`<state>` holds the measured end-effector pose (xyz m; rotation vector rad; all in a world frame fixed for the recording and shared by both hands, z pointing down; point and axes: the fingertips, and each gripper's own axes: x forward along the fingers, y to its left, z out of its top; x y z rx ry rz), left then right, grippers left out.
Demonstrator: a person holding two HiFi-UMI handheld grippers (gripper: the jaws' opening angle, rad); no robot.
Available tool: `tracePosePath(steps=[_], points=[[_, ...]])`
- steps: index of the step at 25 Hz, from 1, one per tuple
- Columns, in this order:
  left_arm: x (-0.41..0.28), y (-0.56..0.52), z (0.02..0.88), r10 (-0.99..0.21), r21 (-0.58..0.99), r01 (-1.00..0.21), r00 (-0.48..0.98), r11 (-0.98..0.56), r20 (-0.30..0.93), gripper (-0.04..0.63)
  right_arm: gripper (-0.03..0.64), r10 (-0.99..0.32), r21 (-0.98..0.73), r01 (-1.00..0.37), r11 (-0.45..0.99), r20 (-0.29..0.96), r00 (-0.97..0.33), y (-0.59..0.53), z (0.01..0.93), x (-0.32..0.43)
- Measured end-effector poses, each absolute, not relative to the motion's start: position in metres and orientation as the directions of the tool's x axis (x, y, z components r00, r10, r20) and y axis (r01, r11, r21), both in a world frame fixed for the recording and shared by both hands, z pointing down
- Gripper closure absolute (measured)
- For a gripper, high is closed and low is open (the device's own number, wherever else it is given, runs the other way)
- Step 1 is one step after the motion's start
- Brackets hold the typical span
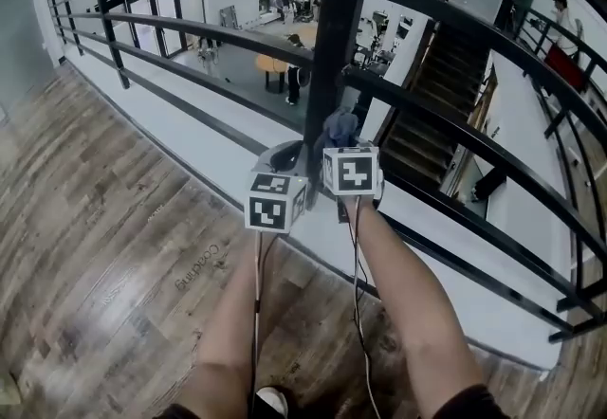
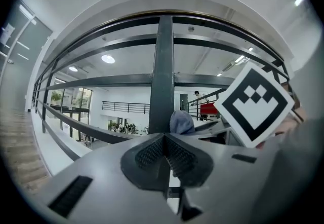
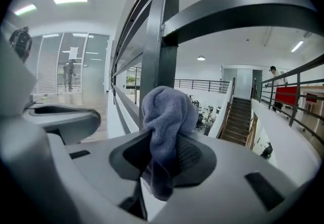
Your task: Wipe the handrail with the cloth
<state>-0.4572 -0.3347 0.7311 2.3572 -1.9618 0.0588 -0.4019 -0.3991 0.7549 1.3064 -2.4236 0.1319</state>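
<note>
Blue-grey terry cloth (image 3: 167, 116) looks soft, light, limp; right gripper (image 3: 169, 159) pinches its tail, wad bulging ahead toward handrail post (image 3: 154, 40); left gripper (image 2: 164, 154) jaws together, empty.

A: How do the arms lie?
B: The left forearm (image 1: 232, 313) and the right forearm (image 1: 403, 303) are bare and stretch forward, with the left tongs (image 2: 164, 139) and right tongs (image 3: 164, 154) close beside each other.
A: And the jaws?
B: The left ones are pressed together with nothing between them. The right ones clamp a cloth (image 3: 169, 111).
</note>
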Motion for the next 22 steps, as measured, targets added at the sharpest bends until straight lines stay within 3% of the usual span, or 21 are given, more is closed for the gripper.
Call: tracePosePath(steps=[11, 15, 19, 22], points=[[-0.400, -0.334, 0.727, -0.959, 0.000, -0.964, 0.265, -0.267, 0.103, 0.597, 0.512, -0.735, 0.028, -0.809, 0.587, 0.437, -0.518, -0.378, 0.758, -0.359], [-0.374, -0.332, 0.724, -0.945, -0.004, -0.950, 0.309, -0.311, 0.106, 0.597, 0.512, -0.777, 0.063, -0.843, 0.534, 0.431, -0.460, -0.378, 0.758, -0.313], [-0.344, -0.331, 0.718, -0.932, -0.011, -0.937, 0.347, -0.350, 0.106, 0.597, 0.512, -0.790, -0.007, -0.868, 0.496, 0.412, -0.455, -0.374, 0.755, -0.272], [-0.317, -0.331, 0.713, -0.924, -0.068, -0.925, 0.367, -0.375, 0.106, 0.597, 0.512, -0.821, 0.058, -0.885, 0.462, 0.405, -0.402, -0.368, 0.751, -0.235]])
